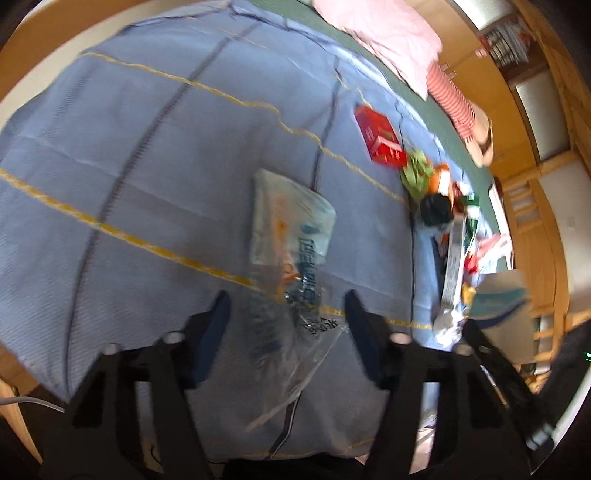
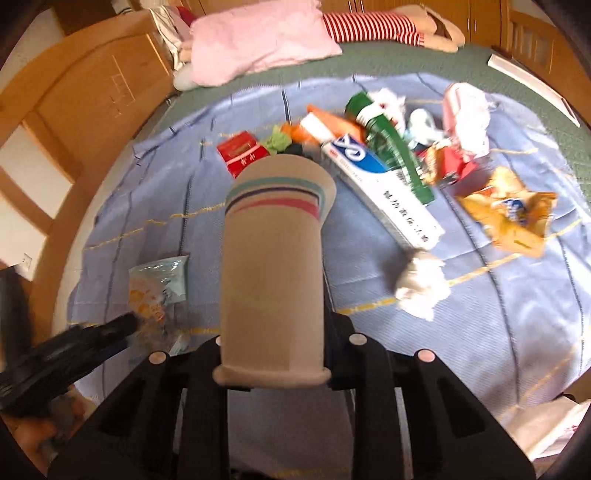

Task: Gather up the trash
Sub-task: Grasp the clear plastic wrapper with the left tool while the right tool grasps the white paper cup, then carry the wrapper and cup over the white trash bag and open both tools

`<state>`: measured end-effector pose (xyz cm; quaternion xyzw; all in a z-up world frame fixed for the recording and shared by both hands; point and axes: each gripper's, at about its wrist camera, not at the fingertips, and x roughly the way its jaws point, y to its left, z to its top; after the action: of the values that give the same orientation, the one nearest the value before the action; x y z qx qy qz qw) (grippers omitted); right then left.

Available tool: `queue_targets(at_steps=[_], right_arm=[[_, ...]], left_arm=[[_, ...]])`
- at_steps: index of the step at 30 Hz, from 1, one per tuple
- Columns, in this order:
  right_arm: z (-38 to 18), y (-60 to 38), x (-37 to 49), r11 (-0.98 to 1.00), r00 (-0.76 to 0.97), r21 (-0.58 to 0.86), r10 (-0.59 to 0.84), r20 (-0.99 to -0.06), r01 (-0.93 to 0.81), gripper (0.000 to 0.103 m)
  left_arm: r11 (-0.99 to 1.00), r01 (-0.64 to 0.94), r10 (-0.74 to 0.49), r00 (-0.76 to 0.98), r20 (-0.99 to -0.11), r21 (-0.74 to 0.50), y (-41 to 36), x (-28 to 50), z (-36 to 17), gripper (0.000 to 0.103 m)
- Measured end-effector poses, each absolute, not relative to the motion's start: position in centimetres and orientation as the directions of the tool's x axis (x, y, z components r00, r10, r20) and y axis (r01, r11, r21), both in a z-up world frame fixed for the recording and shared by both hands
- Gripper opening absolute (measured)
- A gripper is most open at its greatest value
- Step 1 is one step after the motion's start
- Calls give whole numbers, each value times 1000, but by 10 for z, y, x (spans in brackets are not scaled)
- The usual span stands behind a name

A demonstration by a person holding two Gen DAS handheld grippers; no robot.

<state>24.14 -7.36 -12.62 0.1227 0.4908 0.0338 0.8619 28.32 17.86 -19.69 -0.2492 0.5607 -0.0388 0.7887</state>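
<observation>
My left gripper (image 1: 286, 306) is open just above the blue cloth (image 1: 129, 184), its jaws on either side of a clear plastic snack bag (image 1: 291, 236) with blue and orange print. The bag also shows in the right wrist view (image 2: 159, 284), with the left gripper (image 2: 110, 328) at its near end. My right gripper (image 2: 273, 332) is shut on a white paper cup (image 2: 273, 266) with teal, navy and pink stripes, held above the cloth. Further off lie a red box (image 2: 242, 153), a toothpaste box (image 2: 384, 195), a crumpled tissue (image 2: 421, 288) and an orange chip bag (image 2: 509, 214).
The cloth lies on a green bed (image 2: 406, 59) with a pink pillow (image 2: 258, 40) and a striped plush toy (image 2: 373, 26) at the far side. A wooden headboard (image 2: 92, 99) stands on the left. More wrappers (image 2: 465, 114) lie piled at the far right.
</observation>
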Motion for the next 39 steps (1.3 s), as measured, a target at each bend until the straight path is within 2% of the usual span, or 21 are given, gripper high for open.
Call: queue_targets(at_steps=[3,6,11,17,20,25,26,27,29,31,34,38,39], right_arm=[[-113,-85,216,964,537,262,202,-819,37,26],[-110,-89,209,965,552,260,201,-809,29,26],[-92,-105,182,968,596,251,197,-779,8,26],[-50,-141,125,989,652,141,134,-746,-43,26],[-46,-166,92,994,618,101,106,-779,-44,26],[-88,-204,43,994,449,109,83,-890,32,26],[-109,-214,33,984,375,159,119,-919,78,29],[-122,-219,27,978,328,175,130,-936,113,40],[-158,-230,14,964,192,173,134,-972,203,52],[-166,-241,4,943,171,196,154,-973,270,56],[-142,-271,-8,892,307,244,127,-943,381,60],[-75,-309,-31,825,535,151,-204,-820,545,72],[-63,-310,-37,814,578,142,-265,-772,563,78]], left_arm=[[896,-205,-312,339,-887,-393,168,287,-212,11],[887,-213,-319,360,-877,-410,171,281,-208,6],[918,-65,-297,542,-786,-391,162,264,-150,5],[920,227,-387,656,-648,-319,113,222,-91,5],[883,387,-466,650,-601,-266,79,193,-70,5],[780,580,-597,576,-558,-236,34,158,-57,5],[756,609,-621,551,-558,-240,26,155,-56,5],[726,641,-648,519,-558,-247,17,151,-57,5],[672,691,-692,459,-557,-267,5,142,-58,5],[604,738,-740,380,-555,-300,-9,134,-60,5],[468,804,-810,226,-541,-366,-31,116,-66,5],[263,855,-852,-11,-524,-446,-63,86,-81,6],[231,867,-843,-49,-536,-442,-74,75,-85,12]])
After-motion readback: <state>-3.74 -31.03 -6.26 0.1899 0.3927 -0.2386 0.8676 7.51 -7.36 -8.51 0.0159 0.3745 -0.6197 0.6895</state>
